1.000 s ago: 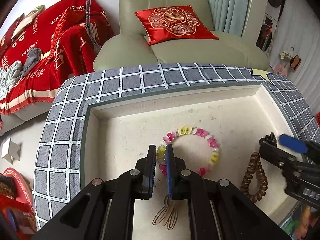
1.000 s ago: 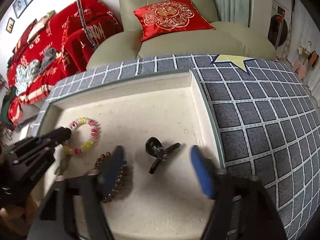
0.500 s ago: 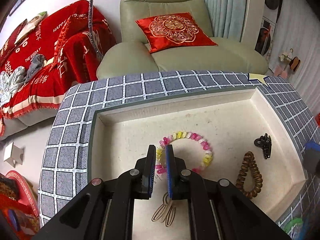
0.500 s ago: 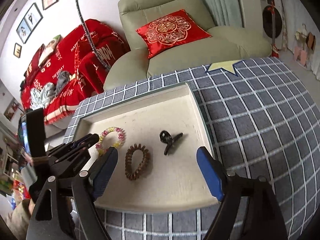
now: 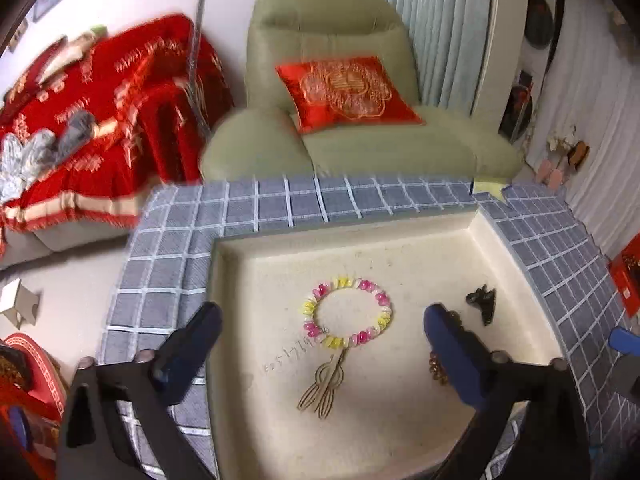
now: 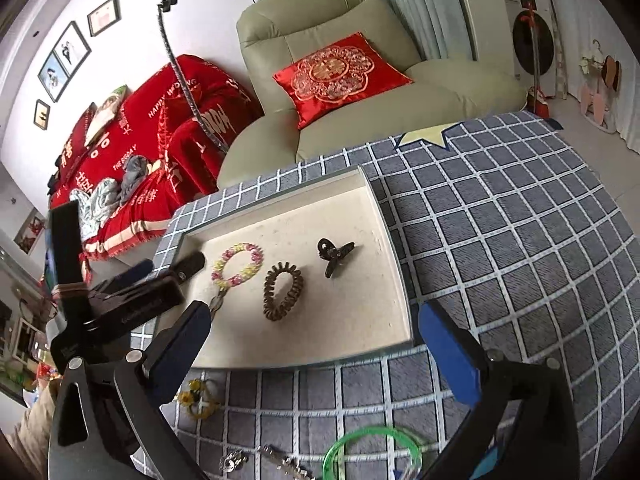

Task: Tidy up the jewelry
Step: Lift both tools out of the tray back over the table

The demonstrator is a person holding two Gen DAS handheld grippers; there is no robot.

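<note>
White lettering is printed across the red blanket [image 6: 160,128] draped over the sofa. In the right wrist view "THE BIGDAY" is read near the blanket's middle, and "HAPPY W" followed by blurred letters is made out higher up. Large Chinese characters are also seen on it, but they are not read with certainty. A gold double-happiness emblem is embroidered on the red cushion [image 6: 340,76] resting on the green armchair. Faint handwritten digits are seen on the tray floor [image 5: 280,364] in the left wrist view; they are too faint to be read reliably.
</note>
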